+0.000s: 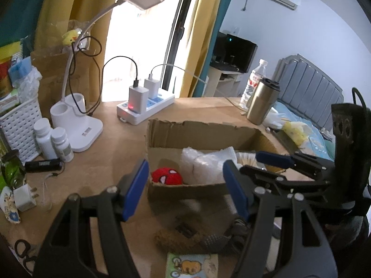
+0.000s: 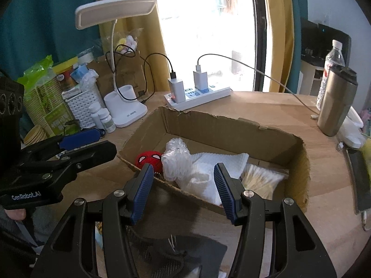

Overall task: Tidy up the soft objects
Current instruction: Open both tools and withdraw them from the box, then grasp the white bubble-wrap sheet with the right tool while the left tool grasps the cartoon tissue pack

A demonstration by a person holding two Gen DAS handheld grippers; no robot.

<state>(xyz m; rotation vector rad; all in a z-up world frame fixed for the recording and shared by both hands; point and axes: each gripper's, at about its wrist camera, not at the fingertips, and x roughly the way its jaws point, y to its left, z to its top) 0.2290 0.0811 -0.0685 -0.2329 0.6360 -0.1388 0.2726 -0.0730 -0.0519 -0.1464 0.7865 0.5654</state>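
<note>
Cardboard box (image 2: 231, 129) on desk (image 2: 266, 106), plush ball (image 2: 148, 158) inside beside towel (image 2: 208, 169), power strip (image 2: 199, 96) behind box

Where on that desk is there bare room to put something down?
Bare wood lies between the cardboard box, the power strip and the steel tumbler. The far-left side is crowded: lamp base, pill bottles, white basket.

Box: open brown cardboard box (image 1: 204, 136) held a red spider-mask plush ball (image 1: 167, 176) and white bubble wrap (image 1: 204, 164).
Left gripper (image 1: 187, 185): blue-padded jaws apart, empty.
</note>
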